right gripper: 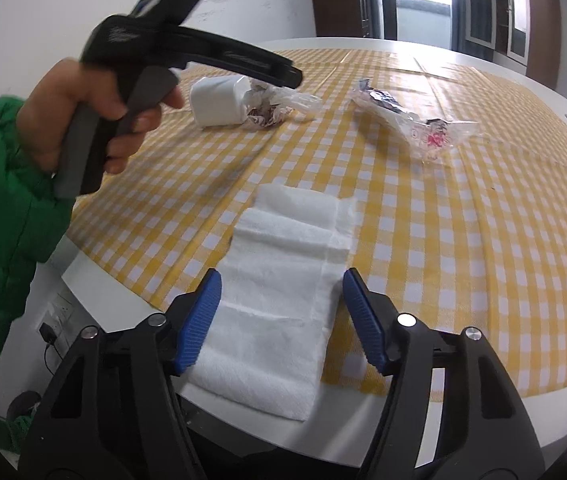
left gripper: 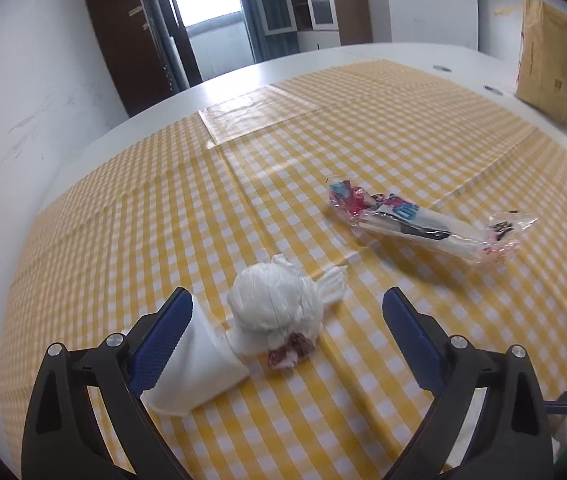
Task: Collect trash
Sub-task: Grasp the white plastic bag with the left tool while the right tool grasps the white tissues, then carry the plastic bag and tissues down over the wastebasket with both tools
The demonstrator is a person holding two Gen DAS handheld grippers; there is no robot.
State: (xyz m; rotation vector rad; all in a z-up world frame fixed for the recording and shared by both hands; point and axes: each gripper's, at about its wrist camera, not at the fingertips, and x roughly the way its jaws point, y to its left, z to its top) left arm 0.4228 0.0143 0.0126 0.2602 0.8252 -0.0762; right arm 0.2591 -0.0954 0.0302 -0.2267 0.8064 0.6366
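Observation:
A crumpled white plastic bag with a reddish wrapper scrap lies on the yellow checked tablecloth, touching a white paper cup on its side. My left gripper is open around them, its left pad against the cup. A clear printed wrapper lies further right. In the right wrist view the cup, the bag and the wrapper lie far off. My right gripper is open over a flat white napkin at the table's near edge.
A brown padded envelope leans at the far right of the white table. A folded clear sheet lies on the cloth's far side. The person's hand in a green sleeve holds the left gripper's handle.

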